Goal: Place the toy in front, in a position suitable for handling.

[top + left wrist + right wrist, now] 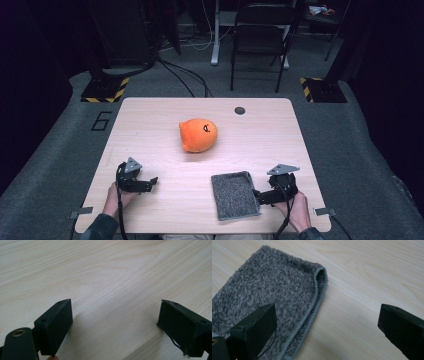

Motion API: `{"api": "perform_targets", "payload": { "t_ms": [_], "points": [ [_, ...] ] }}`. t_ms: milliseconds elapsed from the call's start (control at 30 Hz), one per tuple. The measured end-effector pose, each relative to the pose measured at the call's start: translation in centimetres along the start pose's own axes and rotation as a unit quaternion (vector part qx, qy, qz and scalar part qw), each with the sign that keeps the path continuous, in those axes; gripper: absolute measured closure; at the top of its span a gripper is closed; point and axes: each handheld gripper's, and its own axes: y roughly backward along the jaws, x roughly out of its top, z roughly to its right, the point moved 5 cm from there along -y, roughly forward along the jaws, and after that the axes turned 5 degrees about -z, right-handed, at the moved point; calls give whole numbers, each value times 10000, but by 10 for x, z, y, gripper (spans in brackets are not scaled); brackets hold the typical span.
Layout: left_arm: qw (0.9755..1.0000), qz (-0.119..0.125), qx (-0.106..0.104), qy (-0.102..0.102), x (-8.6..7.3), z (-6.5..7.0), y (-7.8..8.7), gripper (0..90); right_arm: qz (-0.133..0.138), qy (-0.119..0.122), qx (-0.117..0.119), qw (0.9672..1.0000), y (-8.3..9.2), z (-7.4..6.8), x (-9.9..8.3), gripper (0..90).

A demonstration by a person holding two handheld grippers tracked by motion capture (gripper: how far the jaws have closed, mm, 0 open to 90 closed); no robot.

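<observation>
- Two grippers sit at the bottom of the high view, each held in a hand at the near edge of the table (150, 107): the left gripper (151, 183) at lower left, the right gripper (257, 196) at lower right.
- The left gripper is spread wide with nothing between its jaws; in the left gripper view it (115, 325) looks onto bare wood grain, low over the table.
- The right gripper is spread too, empty, its tips just beside the right edge of the grey towel (235, 195). In the right gripper view the gripper (327, 327) straddles that edge: the left jaw stands over the pile, the right jaw over bare wood.
- The towel lies flat, lower centre-right in the high view. In the right gripper view the towel (269, 297) appears folded double, its hemmed edge curling round at the corner in the upper middle of the frame.
- Farther back, at the centre of the table, an orange plush toy (198, 134) rests well apart from both grippers and from the towel.
- Beyond it, a small dark round grommet (240, 110) sits near the far edge; a folding chair (260, 40) stands on the floor behind.
- Step in hand, as I judge it: the approach to the towel's right edge, before any grasp.
- The next move likely calls for lowering the right gripper until one jaw slides under the hem, then closing on both layers rather than the top one alone.
</observation>
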Motion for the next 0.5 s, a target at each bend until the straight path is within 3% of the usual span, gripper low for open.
{"api": "perform_targets", "payload": {
  "t_ms": [100, 300, 500],
  "points": [
    [10000, 0, 3, 4, 0, 0, 0, 118, 27, 21, 40, 10000, -3, -7, 4, 15],
    [10000, 2, 3, -2, 0, 0, 0, 117, -167, 358, 181, 9991, -15, -25, 8, 14],
    [10000, -13, 14, 12, 0, 0, 0, 118, -309, 508, 331, 9977, -27, -38, 12, 14]
  ]
}}
